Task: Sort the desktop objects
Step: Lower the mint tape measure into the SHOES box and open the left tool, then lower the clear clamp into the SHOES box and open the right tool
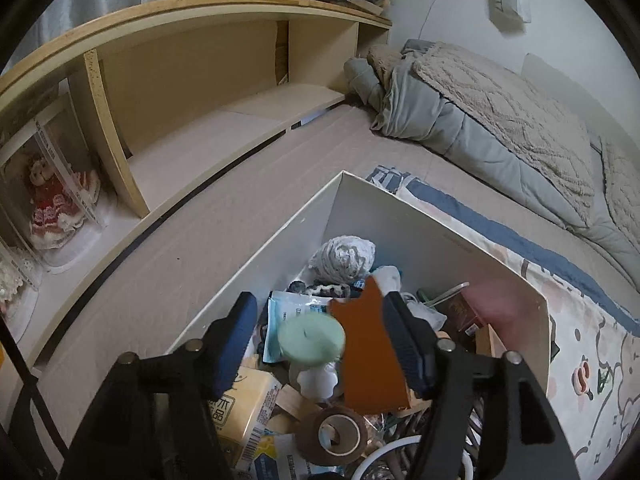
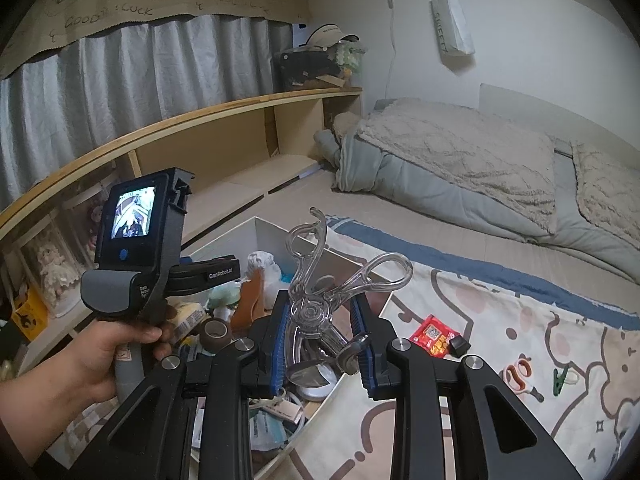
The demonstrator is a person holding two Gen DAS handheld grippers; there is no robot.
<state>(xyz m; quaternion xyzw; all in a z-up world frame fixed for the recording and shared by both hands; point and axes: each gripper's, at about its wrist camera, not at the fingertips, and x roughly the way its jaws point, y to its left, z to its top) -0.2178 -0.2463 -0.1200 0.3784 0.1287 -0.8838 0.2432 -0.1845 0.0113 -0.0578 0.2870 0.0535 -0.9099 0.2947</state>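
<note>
A white box [image 1: 404, 220] full of clutter sits on the bed. My left gripper [image 1: 324, 326] hangs over it, jaws wide apart; an orange cat-shaped piece [image 1: 368, 356] leans against the right finger and a blurred green round thing [image 1: 311, 338] lies between the fingers. I cannot tell if either is gripped. My right gripper [image 2: 322, 330] is shut on a clear plastic eyelash curler [image 2: 316, 280], handles pointing up, above the box's right edge [image 2: 340, 254]. The left gripper's handle and screen [image 2: 136, 240] show at left in the right wrist view.
In the box lie a tape roll [image 1: 338, 434], a yellow packet [image 1: 244, 408] and a white yarn ball [image 1: 346, 256]. On the patterned blanket [image 2: 520, 360] lie a red packet [image 2: 434, 340], small scissors [image 2: 520, 376] and a green clip [image 2: 560, 380]. Wooden shelves [image 1: 192, 92] stand left; bedding [image 2: 460, 160] behind.
</note>
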